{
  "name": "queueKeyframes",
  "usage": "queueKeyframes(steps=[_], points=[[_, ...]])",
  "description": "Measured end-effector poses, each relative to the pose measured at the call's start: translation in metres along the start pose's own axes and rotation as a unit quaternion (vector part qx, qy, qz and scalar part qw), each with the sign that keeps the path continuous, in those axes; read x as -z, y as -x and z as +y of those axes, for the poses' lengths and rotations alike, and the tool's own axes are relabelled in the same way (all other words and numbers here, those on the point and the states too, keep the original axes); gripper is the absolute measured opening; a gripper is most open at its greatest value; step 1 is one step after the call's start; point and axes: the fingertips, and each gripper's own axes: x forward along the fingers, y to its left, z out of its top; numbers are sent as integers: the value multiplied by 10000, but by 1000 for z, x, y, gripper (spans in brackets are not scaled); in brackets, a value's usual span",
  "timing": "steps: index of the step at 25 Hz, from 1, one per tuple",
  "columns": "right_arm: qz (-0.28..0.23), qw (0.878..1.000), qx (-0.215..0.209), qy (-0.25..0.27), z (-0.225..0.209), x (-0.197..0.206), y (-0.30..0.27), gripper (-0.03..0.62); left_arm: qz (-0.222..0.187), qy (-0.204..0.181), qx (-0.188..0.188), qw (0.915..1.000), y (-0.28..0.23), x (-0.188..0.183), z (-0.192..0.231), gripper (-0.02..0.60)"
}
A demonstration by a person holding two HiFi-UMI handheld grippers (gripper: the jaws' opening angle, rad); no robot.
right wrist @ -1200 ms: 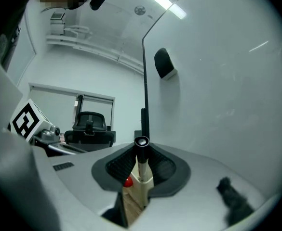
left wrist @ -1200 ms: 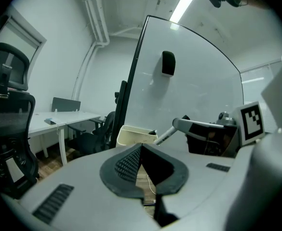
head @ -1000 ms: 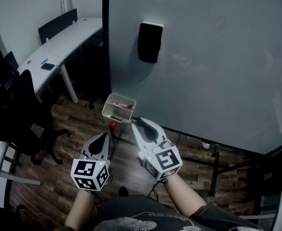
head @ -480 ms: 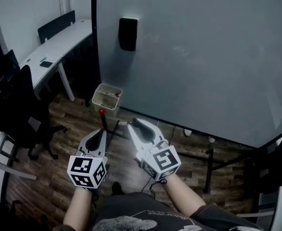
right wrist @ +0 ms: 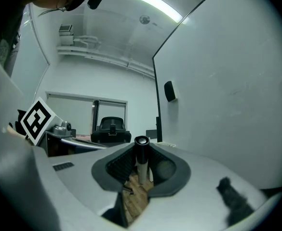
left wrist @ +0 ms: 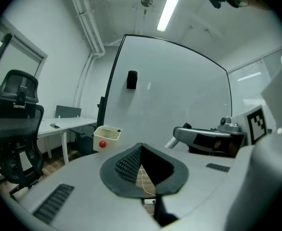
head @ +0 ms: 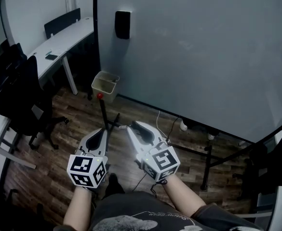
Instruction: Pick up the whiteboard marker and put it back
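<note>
Head view, grippers: left gripper [head: 101, 132] and right gripper [head: 132, 127] sit side by side at 6 o'clock, above the wood floor [head: 59, 143], tips toward the board.
Head view, whiteboard [head: 203, 57]: it fills 12 to 3 o'clock; a cream box [head: 105, 83] sits by its lower left corner, at 11 o'clock of the grippers.
Left gripper view, jaws: tips are pressed together — nothing is between them.
Right gripper view, jaws: clamped on the whiteboard marker [right wrist: 141, 158], which stands upright — black cap at 12, white barrel below.
</note>
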Motion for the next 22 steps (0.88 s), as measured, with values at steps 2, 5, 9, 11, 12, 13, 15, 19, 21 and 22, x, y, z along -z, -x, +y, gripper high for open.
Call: queueKeyframes(steps=[2, 5, 9, 11, 12, 13, 15, 19, 21, 22], points=[[40, 10000, -37, -25, 8, 4, 13, 87, 18, 25, -37, 10000, 12, 5, -8, 14], [91, 9999, -93, -30, 18, 8, 34, 87, 54, 39, -79, 9999, 28, 13, -23, 14], [164, 9998, -124, -46, 26, 13, 55, 86, 120, 32, -99, 9999, 42, 22, -39, 14], [193, 9997, -114, -52, 29, 17, 62, 87, 135, 46, -78, 9999, 49, 26, -45, 14], [205, 9997, -110, -54, 31, 18, 66, 87, 125, 65, -76, 9999, 52, 28, -47, 14], [213, 9997, -118, -58, 33, 19, 70, 87, 105, 93, -84, 9999, 56, 29, -50, 14], [223, 9996, -143, -63, 37, 20, 77, 86, 62, 148, -103, 9998, 62, 30, -54, 14], [235, 9996, -145, -56, 41, 21, 87, 86, 45, 155, -127, 9998, 70, 32, -61, 14], [246, 9996, -141, -52, 44, 22, 92, 86, 45, 158, -143, 9998, 75, 33, -63, 14], [254, 9996, -150, -47, 45, 22, 94, 86, 43, 161, -151, 9997, 76, 34, -63, 14]])
